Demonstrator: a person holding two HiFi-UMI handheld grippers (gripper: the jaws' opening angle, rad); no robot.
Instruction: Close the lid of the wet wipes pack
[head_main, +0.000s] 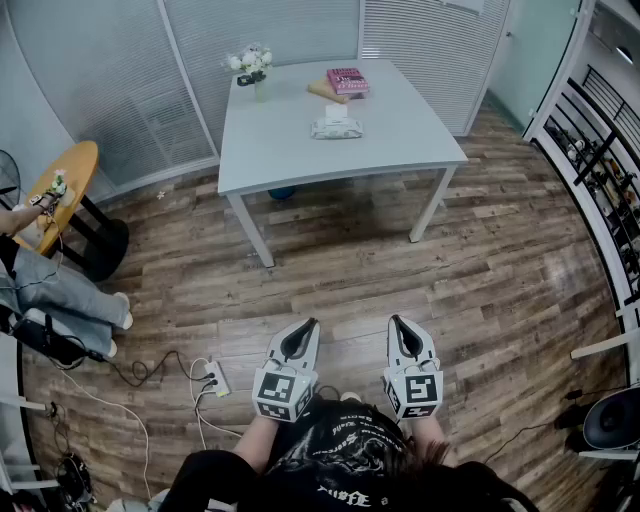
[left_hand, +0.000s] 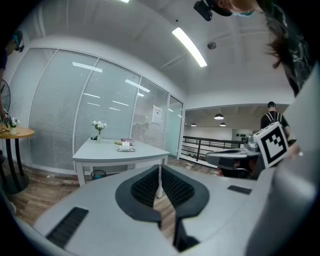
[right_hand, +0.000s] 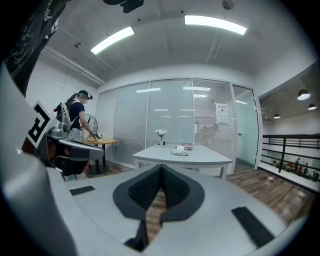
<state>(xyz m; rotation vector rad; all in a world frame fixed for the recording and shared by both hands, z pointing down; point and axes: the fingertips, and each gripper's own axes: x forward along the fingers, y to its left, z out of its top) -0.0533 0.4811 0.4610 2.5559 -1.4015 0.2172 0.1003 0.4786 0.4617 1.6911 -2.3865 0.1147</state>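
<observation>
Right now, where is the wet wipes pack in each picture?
Head view: the wet wipes pack lies top middle, on the grey table.
Left gripper view: tiny, left of centre, on the tabletop.
Right gripper view: tiny, just right of centre.
Shared landmark: the vase of white flowers on that table.

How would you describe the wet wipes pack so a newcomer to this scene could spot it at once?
Look at the pale grey table by the glass wall. The wet wipes pack lies near its middle, nearer the person than the pink box and the flower vase. It is the flat pale pouch with a white piece sticking up.
</observation>
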